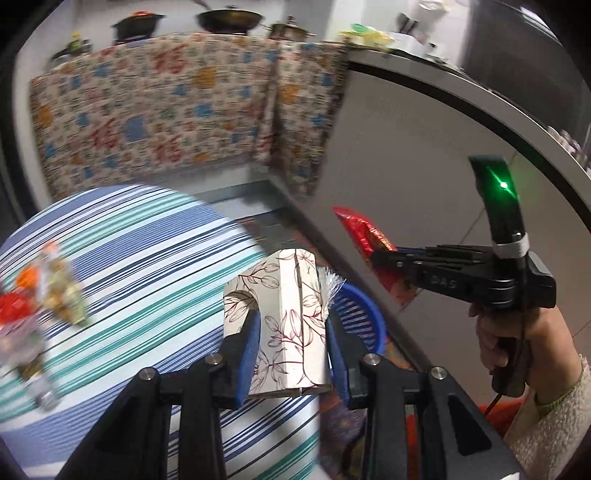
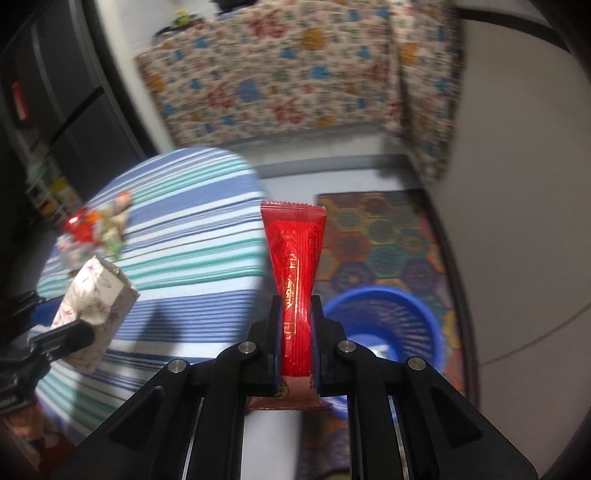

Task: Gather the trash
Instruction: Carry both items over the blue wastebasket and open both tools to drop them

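Observation:
My left gripper point(image 1: 291, 343) is shut on a white carton printed with leaves point(image 1: 286, 325), held above the edge of the striped table point(image 1: 147, 258). The same carton point(image 2: 94, 306) shows at the left of the right wrist view. My right gripper point(image 2: 295, 332) is shut on a red snack wrapper point(image 2: 295, 266) that stands up between its pads. From the left wrist view the wrapper point(image 1: 364, 230) pokes out of the right gripper point(image 1: 380, 254), held by a hand point(image 1: 517, 339). A blue basket point(image 2: 384, 325) sits on the floor below and right of the wrapper; part of its rim point(image 1: 364, 314) shows behind the carton.
More wrappers and small packets point(image 1: 48, 288) lie on the left of the striped table; in the right wrist view this pile point(image 2: 96, 229) is blurred. A patterned mat point(image 2: 384, 236) covers the floor under the basket. A flowered cloth point(image 1: 166, 110) hangs at the back, with pots point(image 1: 229, 18) above it.

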Tool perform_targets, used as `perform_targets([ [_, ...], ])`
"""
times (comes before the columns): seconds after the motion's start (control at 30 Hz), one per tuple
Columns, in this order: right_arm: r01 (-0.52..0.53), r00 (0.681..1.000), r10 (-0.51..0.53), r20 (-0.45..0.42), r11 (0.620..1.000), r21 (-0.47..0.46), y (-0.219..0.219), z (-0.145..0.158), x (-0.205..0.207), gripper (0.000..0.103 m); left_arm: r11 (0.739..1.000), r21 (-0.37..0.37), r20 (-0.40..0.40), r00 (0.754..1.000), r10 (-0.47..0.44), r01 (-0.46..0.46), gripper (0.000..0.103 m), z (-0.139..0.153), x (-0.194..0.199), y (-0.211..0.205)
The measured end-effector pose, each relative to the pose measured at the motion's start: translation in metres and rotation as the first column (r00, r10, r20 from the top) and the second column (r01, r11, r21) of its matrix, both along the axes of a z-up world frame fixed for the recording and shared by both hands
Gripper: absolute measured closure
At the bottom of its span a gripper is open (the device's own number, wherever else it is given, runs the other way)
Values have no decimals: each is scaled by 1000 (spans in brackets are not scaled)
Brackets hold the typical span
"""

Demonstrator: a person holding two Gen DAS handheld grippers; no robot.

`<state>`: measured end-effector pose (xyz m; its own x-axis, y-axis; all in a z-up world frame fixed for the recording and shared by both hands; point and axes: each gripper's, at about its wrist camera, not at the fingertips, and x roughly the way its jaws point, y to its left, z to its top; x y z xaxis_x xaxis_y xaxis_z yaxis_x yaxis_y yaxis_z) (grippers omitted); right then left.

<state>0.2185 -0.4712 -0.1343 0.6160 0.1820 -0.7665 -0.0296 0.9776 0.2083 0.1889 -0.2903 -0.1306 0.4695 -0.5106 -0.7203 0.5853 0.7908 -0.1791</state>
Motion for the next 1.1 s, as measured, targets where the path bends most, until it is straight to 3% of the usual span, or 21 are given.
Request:
perform_targets([
  [0.13, 64, 998, -64, -29, 998, -3, -43, -15, 5, 92, 998, -45, -30, 998, -51, 50, 67, -13, 15, -48],
  [0.23, 114, 992, -110, -56, 991, 69, -70, -37, 7, 92, 997, -27, -43, 997, -67, 66, 67, -33, 27, -76],
  [0.33, 132, 989, -127, -72, 989, 73, -84, -46, 12, 92, 998, -7, -65, 996, -66, 66, 67, -53, 39, -95],
  [0.7, 209, 974, -196, -118, 971, 113, -127, -68, 13, 92, 997, 8, -129, 989, -73, 75, 67, -98, 64, -131],
  [1.1, 239, 965, -219, -145, 961, 136, -128, -79, 22, 88, 995, 26, -145, 986, -88, 93, 64, -121, 74, -156],
])
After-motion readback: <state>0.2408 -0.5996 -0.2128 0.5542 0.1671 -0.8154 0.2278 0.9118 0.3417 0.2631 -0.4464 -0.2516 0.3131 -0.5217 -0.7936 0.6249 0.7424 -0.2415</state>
